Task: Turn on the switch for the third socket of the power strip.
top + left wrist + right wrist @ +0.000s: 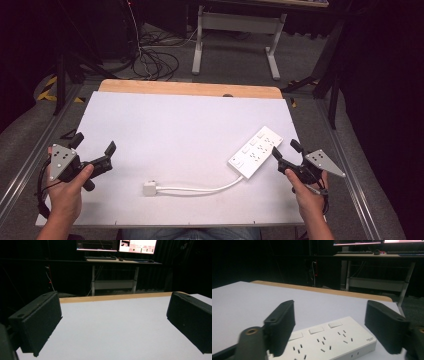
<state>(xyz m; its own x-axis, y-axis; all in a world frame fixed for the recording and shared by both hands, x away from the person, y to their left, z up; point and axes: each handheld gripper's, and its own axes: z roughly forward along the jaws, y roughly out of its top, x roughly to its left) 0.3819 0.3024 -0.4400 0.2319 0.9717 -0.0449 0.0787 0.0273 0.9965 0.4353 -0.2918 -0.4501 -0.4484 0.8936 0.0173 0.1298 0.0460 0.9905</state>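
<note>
A white power strip (255,151) with several sockets and switches lies at the right of the white table (170,130). Its white cable (200,189) curves left to a white plug (150,188) near the front edge. My right gripper (286,148) is open just to the right of the strip, and the right gripper view has the power strip (329,341) lying between and below the jaws. My left gripper (94,144) stands open over the bare left side of the table, nothing between its jaws (113,327).
A wooden strip (190,89) runs along the table's far edge. Beyond it stand a desk frame (235,35) and loose cables (155,62) on the floor. Monitors (116,245) glow on a far desk. Metal rails flank the table.
</note>
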